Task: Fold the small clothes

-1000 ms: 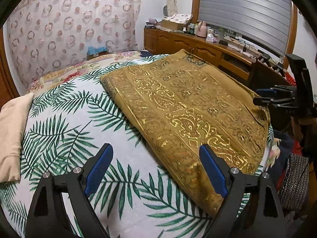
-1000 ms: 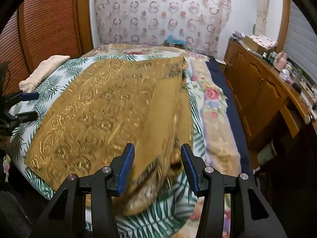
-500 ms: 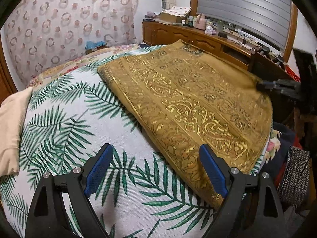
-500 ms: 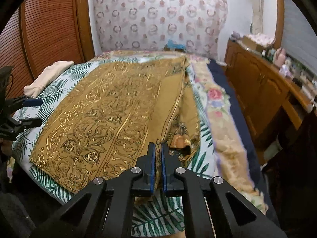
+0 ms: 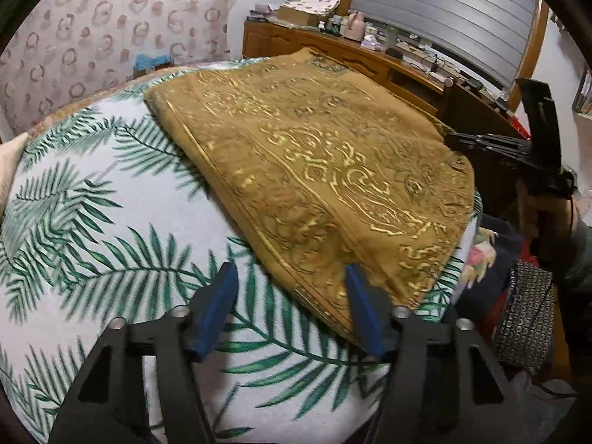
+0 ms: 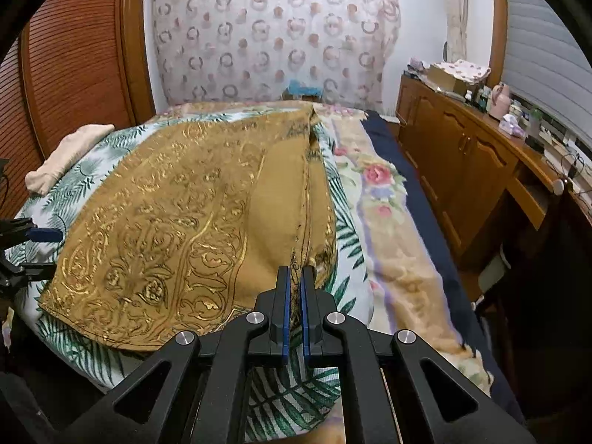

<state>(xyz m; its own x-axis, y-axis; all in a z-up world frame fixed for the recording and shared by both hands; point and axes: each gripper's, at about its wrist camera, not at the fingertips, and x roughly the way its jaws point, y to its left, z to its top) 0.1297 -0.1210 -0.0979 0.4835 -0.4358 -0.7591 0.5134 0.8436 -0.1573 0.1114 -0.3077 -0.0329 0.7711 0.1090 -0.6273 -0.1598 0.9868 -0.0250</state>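
Note:
A mustard cloth with gold scroll pattern lies spread on the palm-leaf bedsheet. My left gripper is open, its blue fingers either side of the cloth's near corner, just above the sheet. My right gripper is shut on the cloth's near right edge, where a plain underside fold shows; the cloth fills the middle of that view. The right gripper also shows in the left wrist view, at the cloth's far right edge. The left gripper shows at the left edge of the right wrist view.
A cream folded cloth lies at the bed's left side. A floral blanket covers the bed's right side. A wooden dresser with clutter runs along the right wall. A patterned dark bag hangs beside the bed.
My right gripper has closed on the cloth's right edge and lifted it slightly. My left gripper has narrowed its opening and moved in on the cloth's near corner.

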